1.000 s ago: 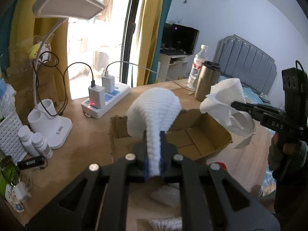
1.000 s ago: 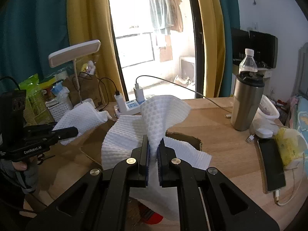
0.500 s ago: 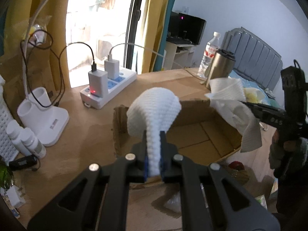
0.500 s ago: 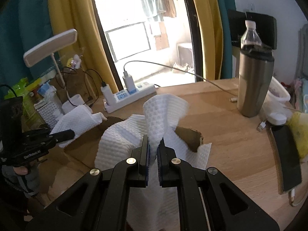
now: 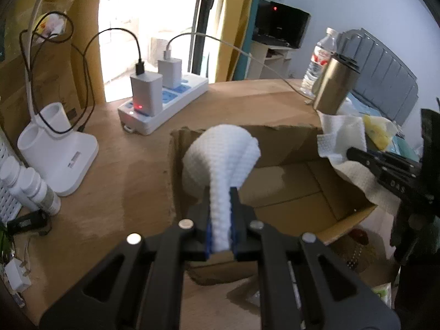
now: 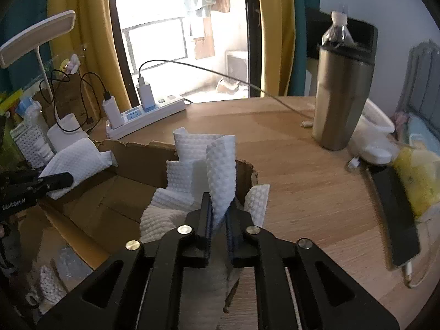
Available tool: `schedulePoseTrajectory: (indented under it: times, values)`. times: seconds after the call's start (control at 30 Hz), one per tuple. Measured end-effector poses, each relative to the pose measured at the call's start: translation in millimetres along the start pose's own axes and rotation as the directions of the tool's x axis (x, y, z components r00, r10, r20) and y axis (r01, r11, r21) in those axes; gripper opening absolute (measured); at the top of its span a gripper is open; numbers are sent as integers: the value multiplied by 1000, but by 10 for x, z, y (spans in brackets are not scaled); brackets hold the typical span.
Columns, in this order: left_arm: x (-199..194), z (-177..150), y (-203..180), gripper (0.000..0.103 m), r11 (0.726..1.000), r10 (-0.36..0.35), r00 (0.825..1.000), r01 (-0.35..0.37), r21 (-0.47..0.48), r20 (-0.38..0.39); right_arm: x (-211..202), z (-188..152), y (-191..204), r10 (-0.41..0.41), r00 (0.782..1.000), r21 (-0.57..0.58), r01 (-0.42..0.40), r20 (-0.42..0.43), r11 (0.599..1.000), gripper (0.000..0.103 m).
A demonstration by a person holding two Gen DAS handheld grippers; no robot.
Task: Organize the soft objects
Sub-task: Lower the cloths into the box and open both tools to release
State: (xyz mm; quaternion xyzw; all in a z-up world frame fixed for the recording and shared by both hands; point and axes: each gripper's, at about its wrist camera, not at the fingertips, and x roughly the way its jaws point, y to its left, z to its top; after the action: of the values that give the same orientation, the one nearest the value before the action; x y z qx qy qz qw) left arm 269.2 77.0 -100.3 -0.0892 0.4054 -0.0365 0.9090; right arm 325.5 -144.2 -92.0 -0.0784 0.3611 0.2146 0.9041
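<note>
2 grippers, each pinching a white waffle-textured cloth over an open cardboard box.

In the left wrist view, the left gripper has its jaws pressed onto the narrow stem of a white cloth, whose bulb-shaped top hangs over the near-left part of the cardboard box; the power strip lies at 11 o'clock from the box and the steel tumbler at 1 o'clock. In the right wrist view, the right gripper has its jaws slightly parted but still nipping a fold of a second white cloth, which stands above the box's right end and drapes over its right wall onto the wooden table. A phone lies at 3 o'clock.
</note>
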Motion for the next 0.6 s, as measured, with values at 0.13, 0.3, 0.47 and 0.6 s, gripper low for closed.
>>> schedulePoseTrajectory:
  times: [0.13, 0.3, 0.47, 0.6]
  values:
    - [-9, -6, 3, 21, 1000, 14, 1000, -14, -2, -1, -66, -28, 49, -48, 998, -35, 49, 27, 998, 28]
    - [-40, -14, -25, 23, 1000, 23, 1000, -23, 8, 3, -103, -61, 48, -71, 997, -37, 72, 29, 997, 30]
    - [-62, -27, -47, 24, 1000, 24, 1000, -24, 14, 7, -182, -64, 101, -109, 993, -65, 112, 48, 992, 41]
    - [-64, -40, -40, 25, 1000, 19, 1000, -19, 11, 6, -247, -58, 121, -161, 984, -87, 168, 75, 982, 45]
